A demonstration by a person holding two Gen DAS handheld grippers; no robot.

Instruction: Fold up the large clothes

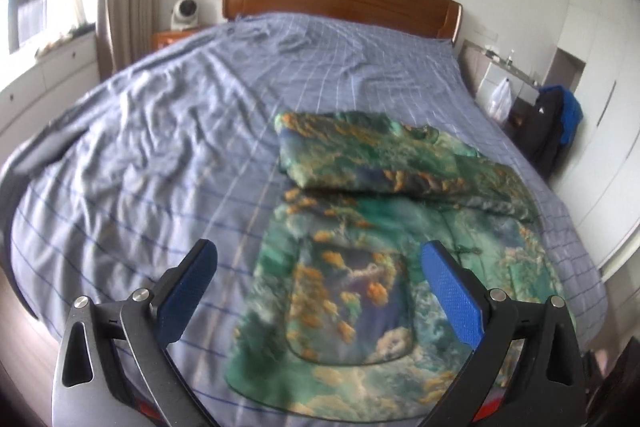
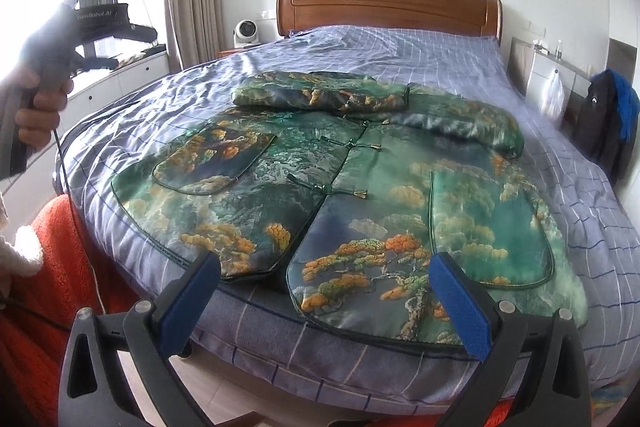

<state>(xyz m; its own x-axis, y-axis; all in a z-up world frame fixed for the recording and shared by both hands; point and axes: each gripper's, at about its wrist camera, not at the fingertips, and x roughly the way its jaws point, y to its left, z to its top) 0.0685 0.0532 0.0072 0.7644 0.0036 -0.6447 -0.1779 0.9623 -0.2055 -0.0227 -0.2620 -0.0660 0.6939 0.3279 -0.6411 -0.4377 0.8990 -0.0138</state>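
A large green jacket (image 2: 304,163) with an orange and blue landscape print lies front-up on the bed, hem toward me. Both sleeves (image 2: 320,95) are folded across its upper part. It also shows in the left wrist view (image 1: 360,287). My left gripper (image 1: 320,259) is open and empty, held above the jacket's left pocket side. My right gripper (image 2: 326,267) is open and empty, just above the jacket's hem near the bed's front edge. The left gripper's handle, in a hand, shows in the right wrist view (image 2: 48,43).
The bed (image 1: 160,131) has a wrinkled blue checked sheet and a wooden headboard (image 2: 388,7). A white fan (image 2: 245,31) stands on a nightstand at left. A dark chair with blue clothing (image 2: 608,115) stands at right. Orange fabric (image 2: 52,267) is at lower left.
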